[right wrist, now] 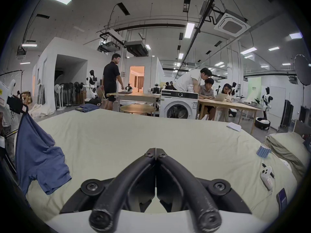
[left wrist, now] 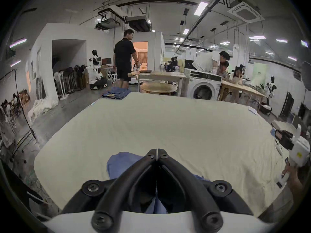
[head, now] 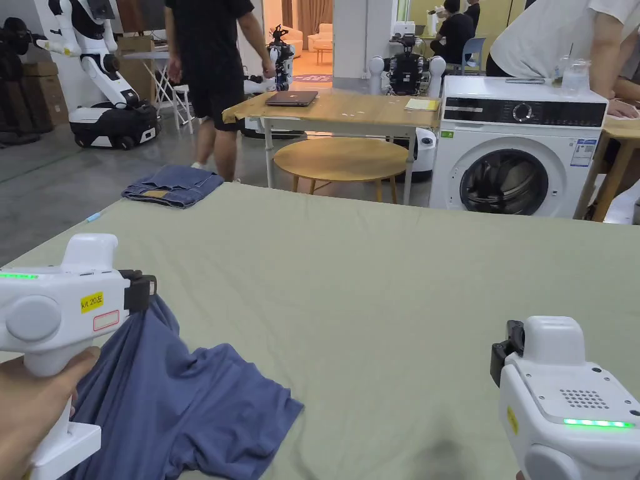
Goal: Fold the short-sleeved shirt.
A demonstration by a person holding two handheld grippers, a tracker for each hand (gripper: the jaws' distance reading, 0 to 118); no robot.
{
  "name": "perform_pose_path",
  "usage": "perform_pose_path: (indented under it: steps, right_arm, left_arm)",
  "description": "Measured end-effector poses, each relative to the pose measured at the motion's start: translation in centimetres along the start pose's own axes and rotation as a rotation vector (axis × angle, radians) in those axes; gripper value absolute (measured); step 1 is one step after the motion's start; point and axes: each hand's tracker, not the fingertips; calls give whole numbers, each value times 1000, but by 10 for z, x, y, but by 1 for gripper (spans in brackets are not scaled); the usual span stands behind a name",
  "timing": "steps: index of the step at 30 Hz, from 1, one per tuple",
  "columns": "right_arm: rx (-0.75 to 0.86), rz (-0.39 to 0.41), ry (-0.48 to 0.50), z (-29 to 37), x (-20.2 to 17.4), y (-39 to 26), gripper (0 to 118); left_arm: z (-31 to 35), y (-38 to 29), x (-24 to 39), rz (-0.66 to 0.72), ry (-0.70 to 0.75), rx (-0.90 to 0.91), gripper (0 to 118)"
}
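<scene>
Yellow sticker (head: 92,302) with short dark print on side of left gripper (head: 140,290), red-outlined sticker (head: 106,320) just below it, print too small to make out. Small yellow sticker (head: 512,420) on right gripper (head: 500,357), unreadable. Washing machine (head: 519,150) front has blue-and-white label (head: 585,152) at upper right and green tag (head: 447,134) at upper left, both too fine to read

shirt (head: 187,400): 1 | claws: 2 | washing machine (head: 519,147): 1 | jeans (head: 172,185): 1
</scene>
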Motion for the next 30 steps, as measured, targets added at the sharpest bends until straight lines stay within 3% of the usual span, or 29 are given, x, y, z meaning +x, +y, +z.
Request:
perform_pose_path:
  steps: [11,14,22,30]
  right_arm:
    - [2,8,32,-7,-12,6,0]
    - [11,12,41,-7,-13,11,0]
    - [69,-16,-3,12,15,32,0]
    - [97,-27,-141,47,76,36,0]
  left_arm:
    - [43,67,24,-40,-53,160,0]
    - [53,96,44,-53,-126,235,0]
    - [47,161,151,-192,-292,333,0]
    - [-7,163,300,-262,-546,246,0]
